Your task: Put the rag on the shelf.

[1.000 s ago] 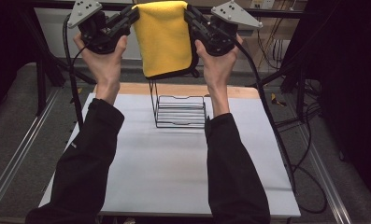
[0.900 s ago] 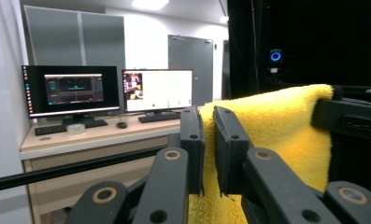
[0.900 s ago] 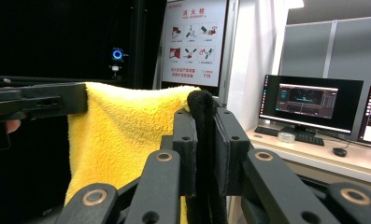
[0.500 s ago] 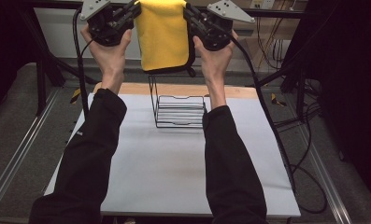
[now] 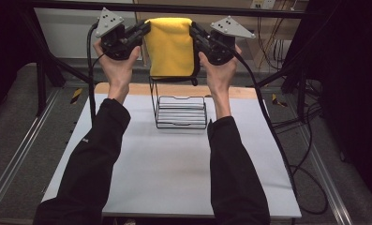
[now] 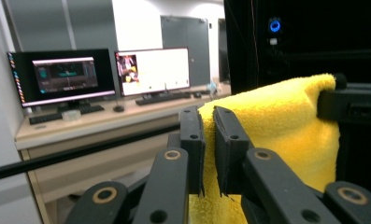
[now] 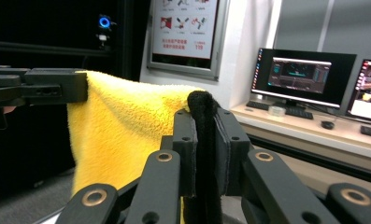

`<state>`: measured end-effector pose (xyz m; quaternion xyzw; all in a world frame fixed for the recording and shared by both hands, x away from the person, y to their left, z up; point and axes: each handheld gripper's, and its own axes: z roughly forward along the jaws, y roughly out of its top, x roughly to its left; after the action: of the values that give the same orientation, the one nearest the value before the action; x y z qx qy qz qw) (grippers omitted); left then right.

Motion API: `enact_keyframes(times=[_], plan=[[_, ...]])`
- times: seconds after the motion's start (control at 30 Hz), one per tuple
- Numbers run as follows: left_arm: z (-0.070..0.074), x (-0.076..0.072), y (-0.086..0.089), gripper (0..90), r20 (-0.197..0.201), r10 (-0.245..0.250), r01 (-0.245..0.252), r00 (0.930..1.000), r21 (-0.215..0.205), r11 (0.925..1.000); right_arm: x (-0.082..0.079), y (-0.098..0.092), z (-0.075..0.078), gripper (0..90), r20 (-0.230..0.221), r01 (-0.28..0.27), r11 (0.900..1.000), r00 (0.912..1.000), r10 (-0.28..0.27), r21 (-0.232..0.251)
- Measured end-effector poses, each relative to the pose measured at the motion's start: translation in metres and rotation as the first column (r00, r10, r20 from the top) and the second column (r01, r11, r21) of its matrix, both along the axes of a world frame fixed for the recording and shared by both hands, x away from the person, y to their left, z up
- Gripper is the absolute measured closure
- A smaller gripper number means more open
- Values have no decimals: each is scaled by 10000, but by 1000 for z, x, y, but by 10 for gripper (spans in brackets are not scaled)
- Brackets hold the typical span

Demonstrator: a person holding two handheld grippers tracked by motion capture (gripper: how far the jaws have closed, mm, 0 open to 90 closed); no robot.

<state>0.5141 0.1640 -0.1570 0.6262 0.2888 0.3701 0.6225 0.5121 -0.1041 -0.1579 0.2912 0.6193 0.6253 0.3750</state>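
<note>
Yellow towel (image 5: 170, 47) stretched above wire rack (image 5: 180, 105) — left gripper (image 5: 144, 29), right gripper (image 5: 194, 32) each pinching top corner.

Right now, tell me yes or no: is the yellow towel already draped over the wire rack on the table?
No, the yellow towel hangs stretched between the left gripper and the right gripper, above the wire rack, not draped over it.

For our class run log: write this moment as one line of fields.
left tool: shut on yellow towel | right tool: shut on yellow towel | towel: hanging spread between both, above wire rack | rack: on table
</note>
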Motion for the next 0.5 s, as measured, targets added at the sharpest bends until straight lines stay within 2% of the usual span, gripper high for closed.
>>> enact_keyframes(times=[0.3, 0.5], plan=[[-18, -2, -13, 826, -310, -663, 670, 9973, 227, 9975, -5, -21, -18, 804, -441, 206, 9997, 9988, -210, -89], [-31, -5, -12, 825, -728, -832, 869, 9939, 490, 9950, -12, -23, -34, 801, -966, 191, 9998, 9951, -195, -51]])
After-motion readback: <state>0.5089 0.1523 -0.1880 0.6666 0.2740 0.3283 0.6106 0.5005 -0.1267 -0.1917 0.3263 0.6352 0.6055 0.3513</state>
